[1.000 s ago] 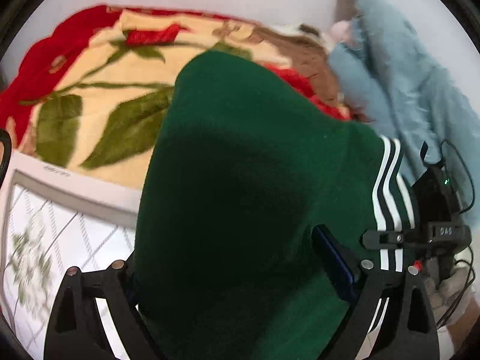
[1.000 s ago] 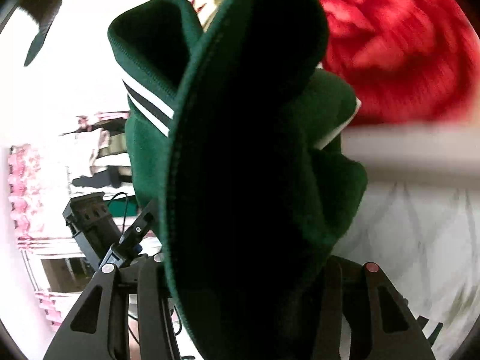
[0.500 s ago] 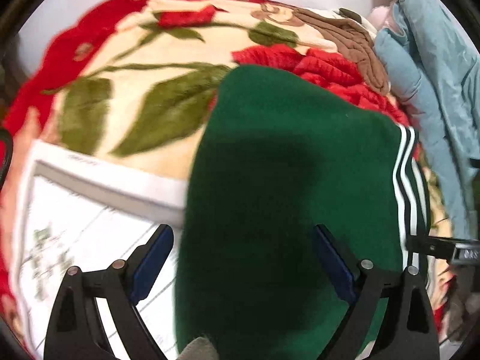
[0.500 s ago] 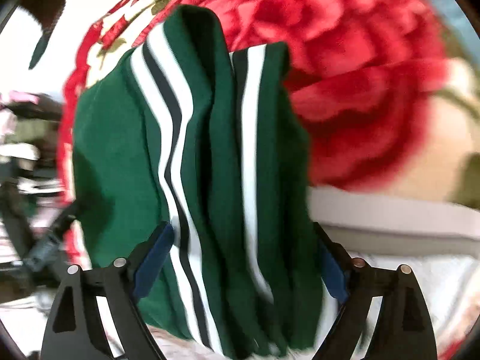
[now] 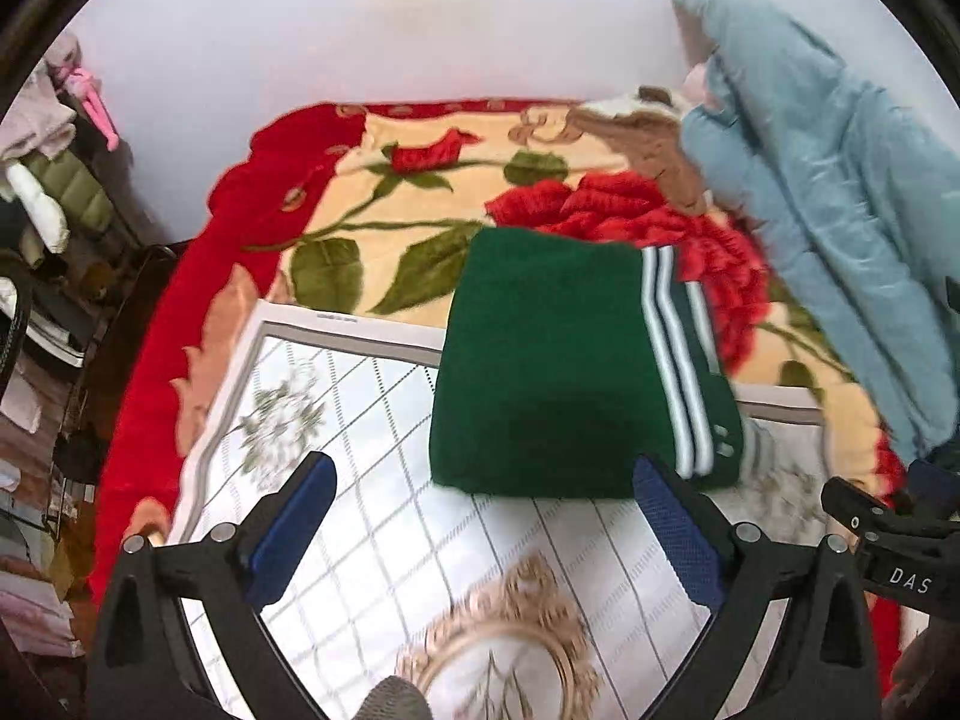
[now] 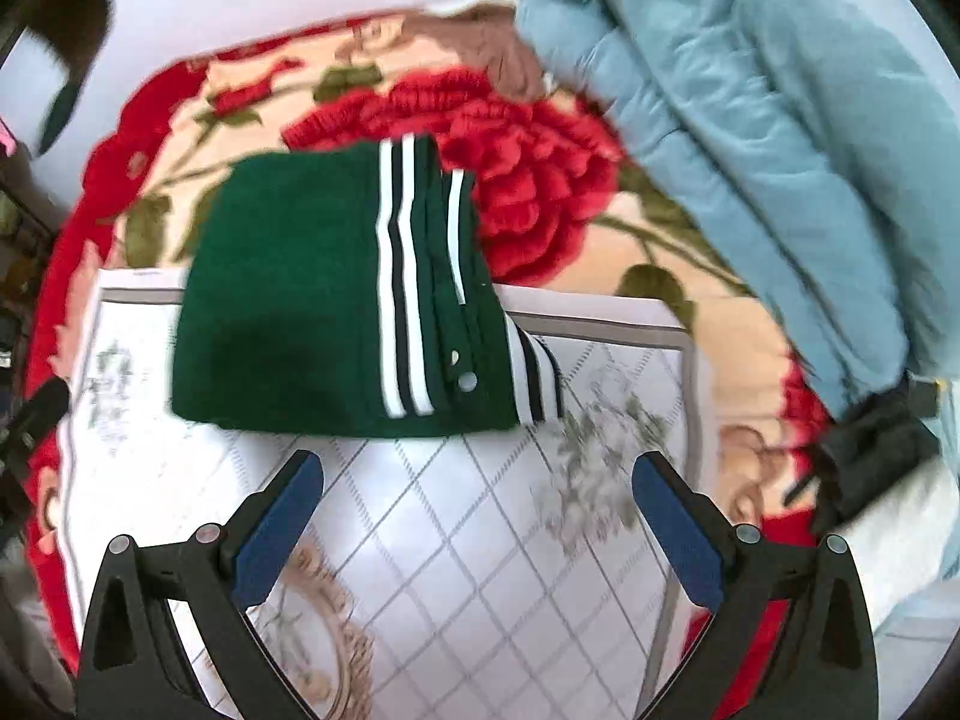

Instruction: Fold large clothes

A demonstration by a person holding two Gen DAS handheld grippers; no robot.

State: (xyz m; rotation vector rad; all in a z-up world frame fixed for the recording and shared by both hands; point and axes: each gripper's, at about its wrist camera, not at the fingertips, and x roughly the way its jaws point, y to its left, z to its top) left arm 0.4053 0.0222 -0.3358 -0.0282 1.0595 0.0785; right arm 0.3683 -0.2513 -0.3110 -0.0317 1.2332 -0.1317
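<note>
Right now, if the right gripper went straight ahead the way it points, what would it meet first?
Most likely the near edge of the folded green garment. The right gripper is open and empty, and only white patterned cloth lies between its fingers. Depth is unclear, so it could touch that cloth first.

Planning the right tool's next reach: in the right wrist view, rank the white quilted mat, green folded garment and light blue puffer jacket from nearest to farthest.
From the right tool:
1. White quilted mat, directly beneath the tool.
2. Green folded garment, just ahead, slightly left.
3. Light blue puffer jacket, far right, at the back.
</note>
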